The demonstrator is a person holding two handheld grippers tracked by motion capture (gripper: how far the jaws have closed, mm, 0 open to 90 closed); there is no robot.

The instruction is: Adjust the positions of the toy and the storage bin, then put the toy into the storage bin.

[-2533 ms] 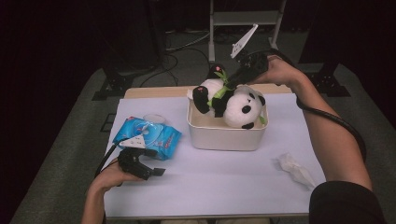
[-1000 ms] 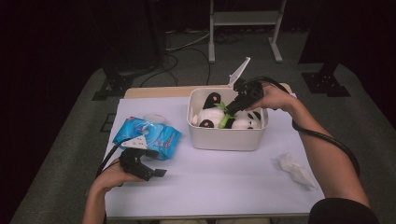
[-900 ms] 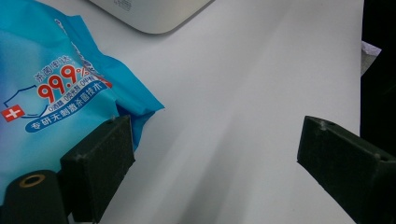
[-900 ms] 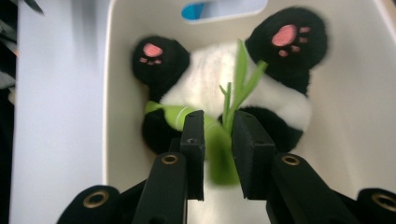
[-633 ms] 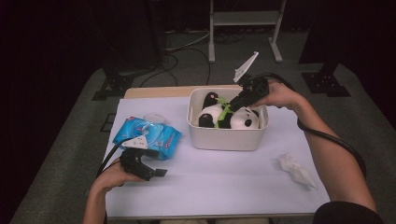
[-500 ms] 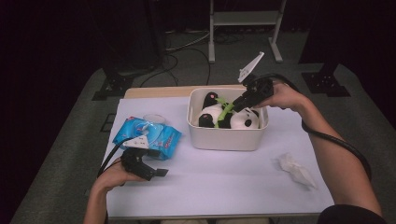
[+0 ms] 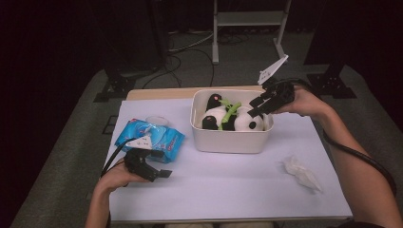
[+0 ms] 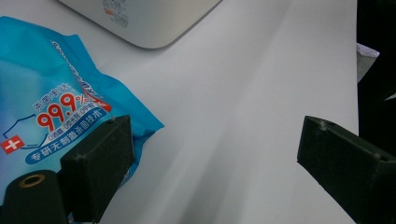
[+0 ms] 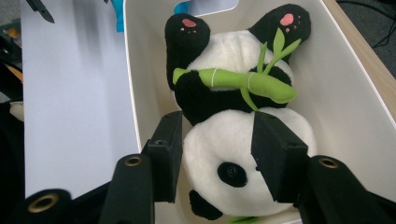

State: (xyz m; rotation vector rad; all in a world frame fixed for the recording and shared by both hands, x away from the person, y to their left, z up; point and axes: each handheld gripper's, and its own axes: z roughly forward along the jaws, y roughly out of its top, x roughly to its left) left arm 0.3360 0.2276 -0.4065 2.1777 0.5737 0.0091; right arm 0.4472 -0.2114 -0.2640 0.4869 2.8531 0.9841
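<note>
The right hand-held gripper (image 9: 212, 154) hangs over the white bin (image 7: 228, 140), its jaws just opening, astride the head of 1 plush panda (image 9: 233, 116) lying inside the bin. Left of the bin, the left hand-held gripper (image 8: 215, 158) rests spread beside 1 blue wipes pack (image 8: 42, 107) printed "99.9%". Right of the bin lies 1 crumpled tissue (image 7: 302, 172) on the tabletop (image 7: 228, 185).

Black-and-white panda (image 9: 233, 154), pink paw pads, green bamboo (image 9: 243, 83); cream tub (image 7: 228, 141); blue wipes pack (image 8: 42, 107), red-white print; pale lilac table (image 7: 228, 185).
</note>
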